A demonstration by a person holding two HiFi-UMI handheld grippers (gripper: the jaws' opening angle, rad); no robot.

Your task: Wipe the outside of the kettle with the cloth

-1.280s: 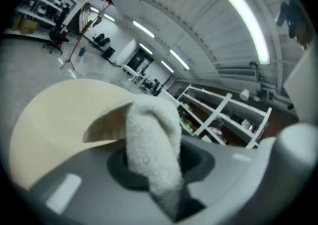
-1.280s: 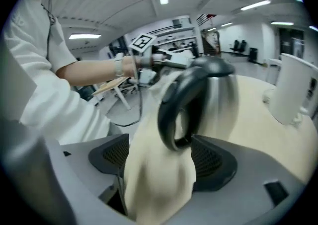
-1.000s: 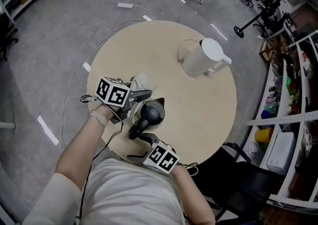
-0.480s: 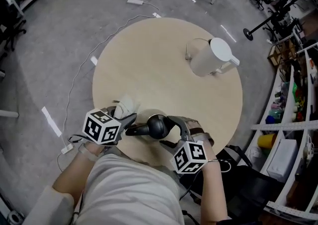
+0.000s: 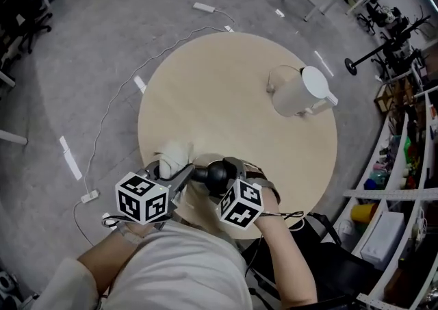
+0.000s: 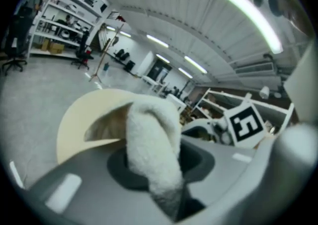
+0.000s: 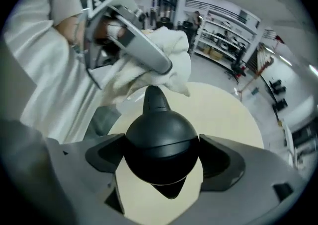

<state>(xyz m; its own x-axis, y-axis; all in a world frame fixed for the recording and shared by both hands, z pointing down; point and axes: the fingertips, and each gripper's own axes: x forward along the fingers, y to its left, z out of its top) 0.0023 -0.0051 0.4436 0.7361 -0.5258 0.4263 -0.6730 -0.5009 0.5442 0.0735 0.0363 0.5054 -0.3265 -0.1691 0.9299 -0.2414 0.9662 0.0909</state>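
Observation:
A small black round kettle (image 5: 215, 173) hangs over the table's near edge between the jaws of my right gripper (image 5: 220, 169). Those jaws are opening, though the pads still lie against the kettle's sides (image 7: 161, 144). Its narrow black end points left at a white fluffy cloth (image 5: 172, 158). My left gripper (image 5: 179, 172) is shut on that cloth, which bulges out between the jaws (image 6: 154, 154). In the right gripper view the cloth (image 7: 169, 65) sits just beyond the kettle's tip, touching or nearly touching it.
A larger white kettle (image 5: 301, 91) stands at the far right of the round beige table (image 5: 226, 96). Cables run over the grey floor to the left. Shelves line the right side, and a dark chair stands by the table's near right edge.
Both grippers have come toward the table's near edge. The black kettle has turned so its narrow end points left at the cloth, and the cloth has closed in on it.

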